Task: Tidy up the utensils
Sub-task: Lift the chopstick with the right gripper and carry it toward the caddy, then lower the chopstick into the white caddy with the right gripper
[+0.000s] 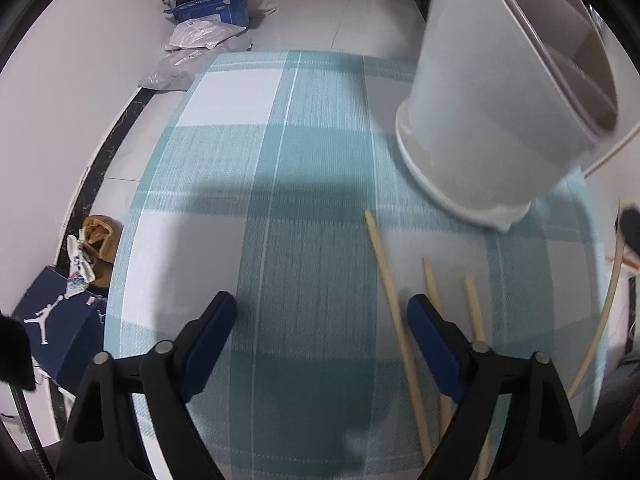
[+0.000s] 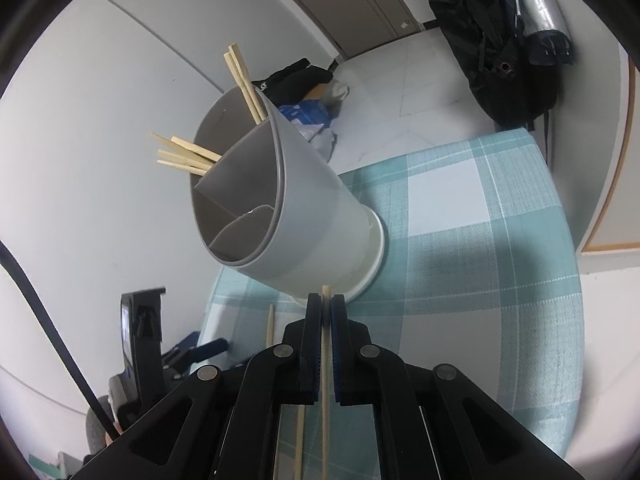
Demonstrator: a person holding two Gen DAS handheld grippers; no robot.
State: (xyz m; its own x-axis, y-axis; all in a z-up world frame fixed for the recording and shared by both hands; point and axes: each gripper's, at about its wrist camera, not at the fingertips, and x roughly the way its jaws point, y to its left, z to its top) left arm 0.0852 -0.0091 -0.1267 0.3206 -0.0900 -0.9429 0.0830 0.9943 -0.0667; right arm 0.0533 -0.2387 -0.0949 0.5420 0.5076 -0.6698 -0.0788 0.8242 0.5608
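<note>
A grey utensil holder [image 2: 288,204] with inner dividers stands on the teal plaid tablecloth [image 2: 480,248]; it also shows in the left wrist view [image 1: 496,96]. Several wooden chopsticks [image 2: 188,156] stick out of it. My right gripper [image 2: 326,304] is shut on a single chopstick [image 2: 326,392] just in front of the holder's base. My left gripper [image 1: 320,312] is open and empty above the cloth. Three loose chopsticks [image 1: 394,308] lie on the cloth by its right finger.
Another chopstick [image 2: 270,328] lies left of my right gripper. Beyond the table's left edge lie a blue shoebox [image 1: 60,320], bags [image 1: 200,36] and clothes on the floor. A dark jacket [image 2: 492,40] hangs at the right. The left gripper shows in the right wrist view [image 2: 192,350].
</note>
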